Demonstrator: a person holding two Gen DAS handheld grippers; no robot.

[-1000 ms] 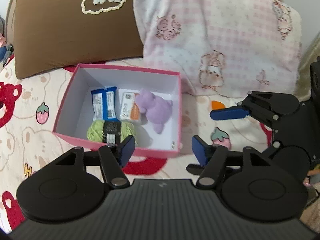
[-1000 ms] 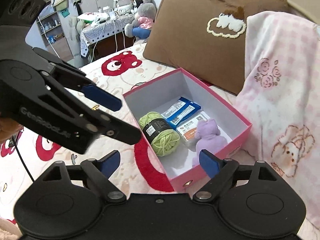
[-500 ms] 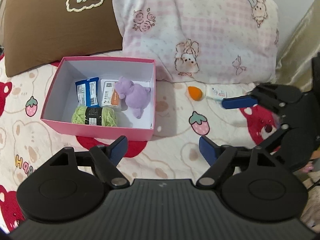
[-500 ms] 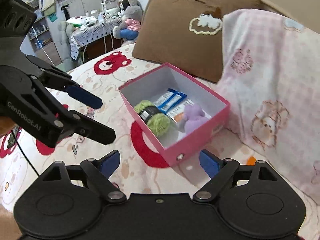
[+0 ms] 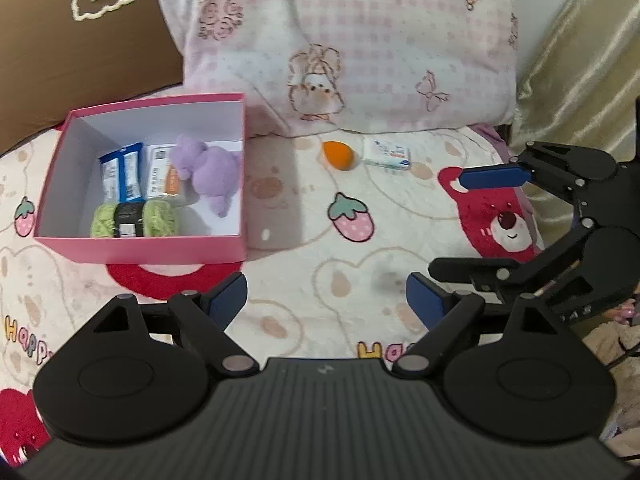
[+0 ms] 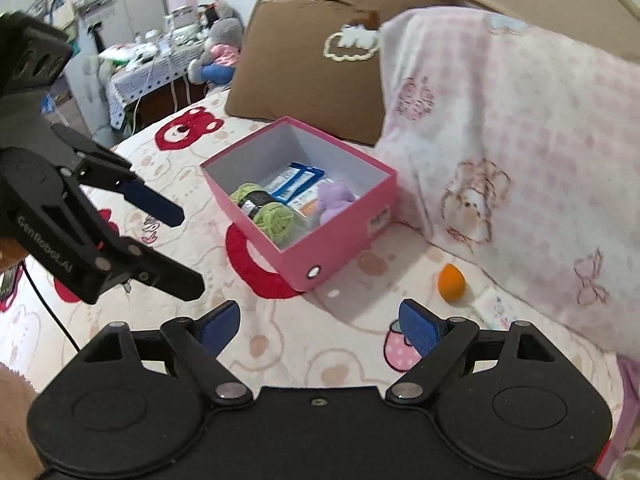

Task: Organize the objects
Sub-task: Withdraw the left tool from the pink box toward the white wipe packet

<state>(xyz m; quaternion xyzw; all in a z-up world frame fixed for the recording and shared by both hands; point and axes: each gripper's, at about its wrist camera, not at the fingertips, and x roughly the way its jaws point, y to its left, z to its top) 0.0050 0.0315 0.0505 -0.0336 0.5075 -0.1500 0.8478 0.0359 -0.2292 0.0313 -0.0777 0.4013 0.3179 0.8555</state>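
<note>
Two items are left loose on my bedspread (image 5: 312,280): an orange egg-shaped sponge (image 5: 339,155) and a small white carton (image 5: 387,153), lying just beside each other at the foot of the pink checked pillow (image 5: 352,40). My pink box (image 5: 140,250) sits well apart from them, already holding a green yarn ball (image 5: 134,221), a blue snack pack (image 5: 122,176), a white-and-orange packet (image 5: 162,172) and a purple plush (image 5: 208,172). My left gripper (image 5: 326,300) has nothing between its pads and its jaws are opening; my right gripper (image 6: 320,322) is spread wide and empty too. Risks, as I judge them: both grippers crowd the same patch of bed, so if I send both at the loose pair the fingers could knock together. The sponge looks soft and round, so a pinch off-centre could squirt it out or roll it under the pillow edge. The carton lies flat on soft bedding, so fingers may dig into fabric and snag the cover, or push the carton farther under the pillow. The box interior looks nearly full near the front, so a drop onto the plush or yarn could bounce out over the low wall. A bump against the light box could slide it on the bedspread.
</note>
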